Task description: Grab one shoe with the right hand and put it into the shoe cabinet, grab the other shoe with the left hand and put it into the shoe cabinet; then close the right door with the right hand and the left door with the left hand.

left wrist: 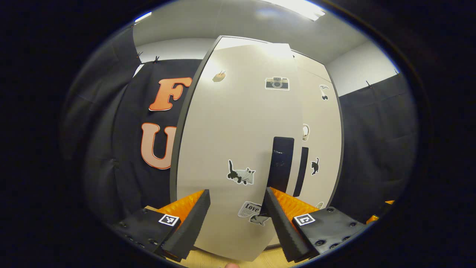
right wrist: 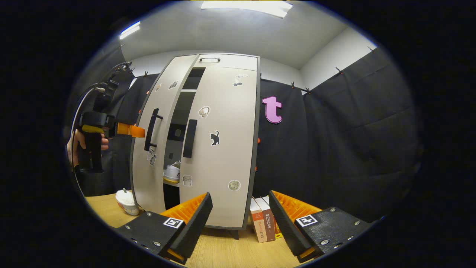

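One shoe (right wrist: 172, 173) shelved inside cabinet (right wrist: 223, 149), right door (right wrist: 217, 156) closed, left door (right wrist: 148, 149) ajar; both left gripper (left wrist: 236, 212) and right gripper (right wrist: 240, 216) wide open, empty; next: push left door shut.

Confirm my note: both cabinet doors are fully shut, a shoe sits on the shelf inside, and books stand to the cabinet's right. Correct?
Not quite. In the right gripper view the right door looks shut, but the left door is still ajar, and the shoe shows through the gap on its shelf. The books do stand to the cabinet's right.
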`<state>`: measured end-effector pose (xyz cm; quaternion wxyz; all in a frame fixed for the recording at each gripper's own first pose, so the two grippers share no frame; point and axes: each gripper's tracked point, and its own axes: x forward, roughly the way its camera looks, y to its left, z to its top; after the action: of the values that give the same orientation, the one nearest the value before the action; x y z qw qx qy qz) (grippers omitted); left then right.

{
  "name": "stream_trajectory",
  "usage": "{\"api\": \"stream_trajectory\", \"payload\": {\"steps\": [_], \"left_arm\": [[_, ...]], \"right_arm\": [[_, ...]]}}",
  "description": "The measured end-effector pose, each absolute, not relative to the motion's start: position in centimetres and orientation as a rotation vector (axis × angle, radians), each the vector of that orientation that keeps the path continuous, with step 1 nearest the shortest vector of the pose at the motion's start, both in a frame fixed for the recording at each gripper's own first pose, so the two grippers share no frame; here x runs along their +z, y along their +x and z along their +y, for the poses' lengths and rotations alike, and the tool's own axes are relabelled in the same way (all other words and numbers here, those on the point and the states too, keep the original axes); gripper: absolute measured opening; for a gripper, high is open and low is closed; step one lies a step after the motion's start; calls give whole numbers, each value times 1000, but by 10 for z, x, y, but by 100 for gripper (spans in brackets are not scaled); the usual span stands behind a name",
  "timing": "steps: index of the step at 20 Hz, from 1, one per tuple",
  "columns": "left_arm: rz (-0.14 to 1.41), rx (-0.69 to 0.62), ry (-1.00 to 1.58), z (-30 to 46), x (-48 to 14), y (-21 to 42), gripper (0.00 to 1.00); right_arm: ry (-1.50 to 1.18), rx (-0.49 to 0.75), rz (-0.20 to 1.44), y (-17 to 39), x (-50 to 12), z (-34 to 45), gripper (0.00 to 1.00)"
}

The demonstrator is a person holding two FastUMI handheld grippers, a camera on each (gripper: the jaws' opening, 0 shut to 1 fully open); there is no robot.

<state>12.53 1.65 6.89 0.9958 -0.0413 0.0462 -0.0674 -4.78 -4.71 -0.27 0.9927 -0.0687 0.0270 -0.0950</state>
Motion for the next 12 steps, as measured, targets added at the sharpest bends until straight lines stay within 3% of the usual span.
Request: {"api": "stream_trajectory", "payload": {"steps": [12], "left_arm": [[126,-141,-53,3,61,144,96]], "right_arm": [[-129,-214,62,-39,-9,-58,94]]}}
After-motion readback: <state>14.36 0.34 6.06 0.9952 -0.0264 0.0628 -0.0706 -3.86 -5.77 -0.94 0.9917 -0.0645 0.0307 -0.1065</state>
